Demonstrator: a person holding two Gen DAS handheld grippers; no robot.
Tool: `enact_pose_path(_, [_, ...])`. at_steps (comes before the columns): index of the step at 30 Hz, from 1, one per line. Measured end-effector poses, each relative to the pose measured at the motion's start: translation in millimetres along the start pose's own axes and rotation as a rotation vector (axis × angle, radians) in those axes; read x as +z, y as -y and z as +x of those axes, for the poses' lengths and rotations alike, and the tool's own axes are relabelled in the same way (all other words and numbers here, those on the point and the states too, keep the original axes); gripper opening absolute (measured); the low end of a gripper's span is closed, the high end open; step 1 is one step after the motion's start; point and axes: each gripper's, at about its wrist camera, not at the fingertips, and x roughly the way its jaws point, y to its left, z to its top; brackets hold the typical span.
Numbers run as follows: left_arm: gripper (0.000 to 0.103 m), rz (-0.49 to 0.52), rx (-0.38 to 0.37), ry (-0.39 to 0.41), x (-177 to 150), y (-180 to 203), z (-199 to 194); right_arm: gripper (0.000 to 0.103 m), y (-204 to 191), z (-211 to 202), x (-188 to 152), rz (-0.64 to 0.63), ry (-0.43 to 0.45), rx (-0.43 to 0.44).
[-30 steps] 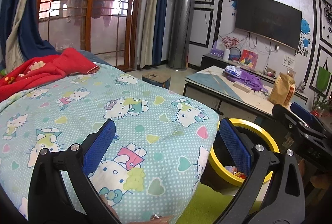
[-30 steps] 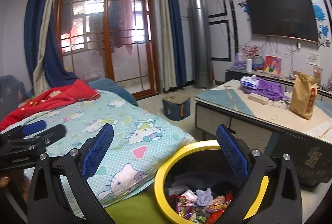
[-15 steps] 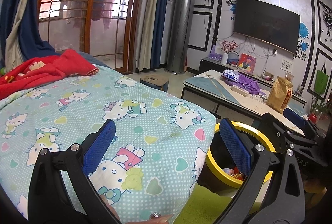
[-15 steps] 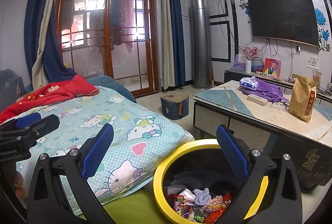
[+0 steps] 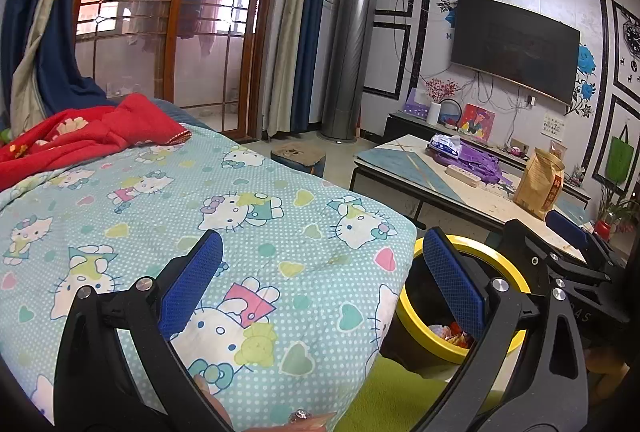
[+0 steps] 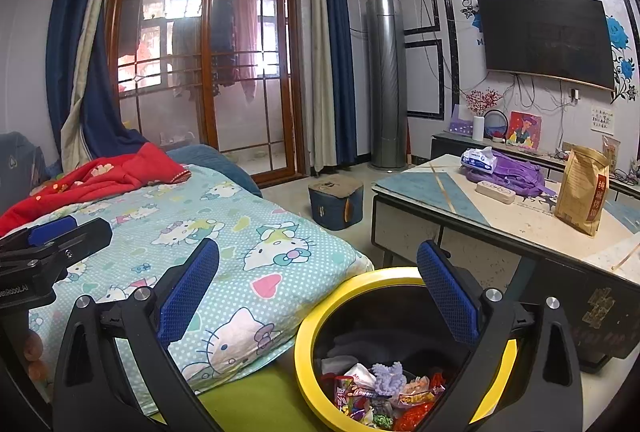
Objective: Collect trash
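A black bin with a yellow rim (image 6: 320, 316) stands on the floor beside the bed, holding a heap of colourful wrappers (image 6: 384, 396). My right gripper (image 6: 318, 280) hangs open above the bin's left rim, nothing between its blue pads. In the left wrist view the same bin (image 5: 476, 248) shows at lower right, partly hidden behind my left gripper's right finger. My left gripper (image 5: 320, 272) is open and empty over the Hello Kitty quilt (image 5: 256, 207). Each gripper shows at the edge of the other's view: the right gripper (image 5: 576, 244), the left gripper (image 6: 60, 236).
A low table (image 6: 448, 191) to the right carries a brown paper bag (image 6: 584, 191), a purple bag (image 6: 508, 171) and a power strip. A small blue stool (image 6: 336, 199) stands on the floor beyond the bed. A red blanket (image 5: 84, 135) lies at the quilt's far end.
Both grippers have drifted slightly: the bin sits a little lower in the left wrist view and the right gripper shows more there. Both stay open and empty.
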Motion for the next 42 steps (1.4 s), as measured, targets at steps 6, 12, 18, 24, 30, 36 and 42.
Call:
enact_pose_path(6, [0.092,-0.004,-0.002,-0.003,-0.5,-0.2,0.0,0.097,-0.1,-0.1,0.2,0.0,0.0,0.0])
enact_pose_path(12, [0.092,-0.003,-0.001,-0.004,-0.7,-0.8,0.3,0.097,0.8,-0.3,0.6,0.0,0.0,0.0])
enact_pose_path(18, [0.092,-0.006,0.007,-0.005,-2.1,-1.3,-0.3,0.097,0.1,0.1,0.6,0.0,-0.001,0.0])
enact_pose_path(24, [0.092,-0.007,0.006,-0.011,-1.7,-1.2,0.6,0.097,1.0,-0.3,1.2,0.001,0.0,0.001])
enact_pose_path(30, [0.092,-0.007,0.006,-0.01,-2.1,-1.5,0.9,0.097,0.4,-0.2,1.2,0.001,-0.001,0.0])
enact_pose_path(36, [0.092,-0.009,0.003,-0.013,-1.8,-1.0,0.5,0.097,1.1,-0.4,1.6,0.0,-0.001,0.0])
enact_pose_path(42, [0.092,-0.008,0.003,-0.011,-2.1,-1.1,0.5,0.097,0.4,0.0,1.7,0.001,-0.002,0.0])
